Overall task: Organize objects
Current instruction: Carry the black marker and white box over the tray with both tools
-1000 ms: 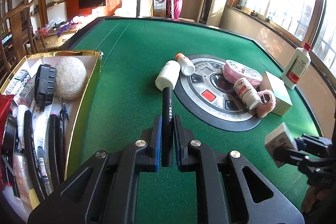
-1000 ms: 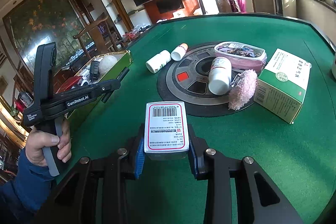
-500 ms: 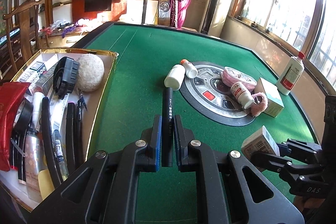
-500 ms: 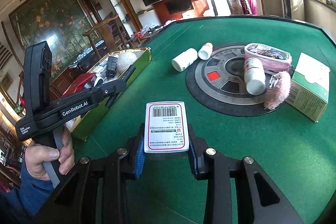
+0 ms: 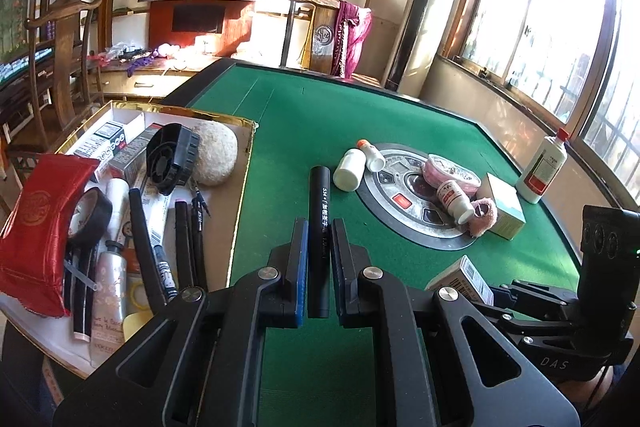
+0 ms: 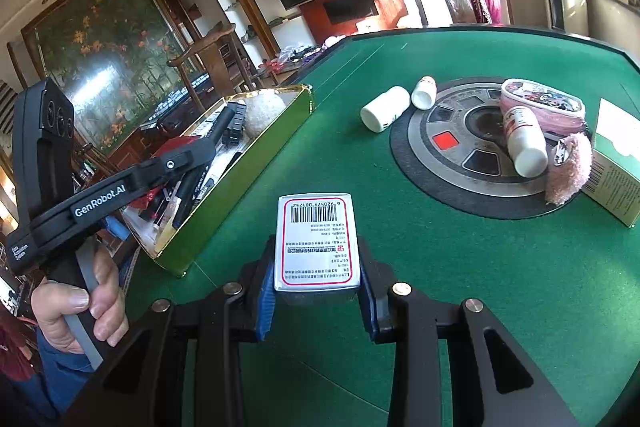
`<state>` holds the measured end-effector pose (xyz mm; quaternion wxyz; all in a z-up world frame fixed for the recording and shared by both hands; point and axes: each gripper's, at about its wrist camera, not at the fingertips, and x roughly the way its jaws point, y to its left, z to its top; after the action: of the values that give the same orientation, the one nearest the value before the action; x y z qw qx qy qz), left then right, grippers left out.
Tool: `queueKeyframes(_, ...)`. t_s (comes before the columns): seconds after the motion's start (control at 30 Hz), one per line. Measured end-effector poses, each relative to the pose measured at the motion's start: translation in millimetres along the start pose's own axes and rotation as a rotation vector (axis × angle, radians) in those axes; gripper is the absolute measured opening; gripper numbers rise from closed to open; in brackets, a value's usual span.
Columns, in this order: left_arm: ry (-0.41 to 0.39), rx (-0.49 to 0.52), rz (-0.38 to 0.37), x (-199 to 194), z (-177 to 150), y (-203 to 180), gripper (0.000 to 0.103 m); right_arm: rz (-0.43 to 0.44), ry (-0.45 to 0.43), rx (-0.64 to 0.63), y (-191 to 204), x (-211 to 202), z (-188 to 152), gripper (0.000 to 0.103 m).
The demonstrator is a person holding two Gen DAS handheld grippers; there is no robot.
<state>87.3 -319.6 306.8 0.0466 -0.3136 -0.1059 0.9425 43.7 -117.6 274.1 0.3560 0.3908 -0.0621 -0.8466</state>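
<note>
Left gripper (image 5: 319, 259) clamps a black pen (image 5: 320, 227) (pointing twelve o'clock); gold tray (image 5: 240, 195) lies at ten o'clock, nearer this hand.

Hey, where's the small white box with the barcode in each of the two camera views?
Left wrist view: the barcode box is at lower right, clamped in the right tool.
Right wrist view: the box is at bottom centre, between the tool's pads.
Shared landmark: the round grey disc on the green table.

Open green felt (image 5: 304, 131) btwn gold-rimmed box (image 5: 240, 187) and round centre panel (image 6: 452, 171), box crammed w/ pens, tape, red pouch, bottles, pink case and carton crowd panel, far felt bare, right gripper (image 5: 472, 277) low at right
</note>
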Motion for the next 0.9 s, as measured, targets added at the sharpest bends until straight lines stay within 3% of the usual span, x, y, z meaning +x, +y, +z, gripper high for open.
queueKeyframes(0.9,-0.035,-0.198,0.094,-47.4,-22.4,107.2,0.010,0.064,-0.019,-0.091,81.9,30.7,15.3,0.034)
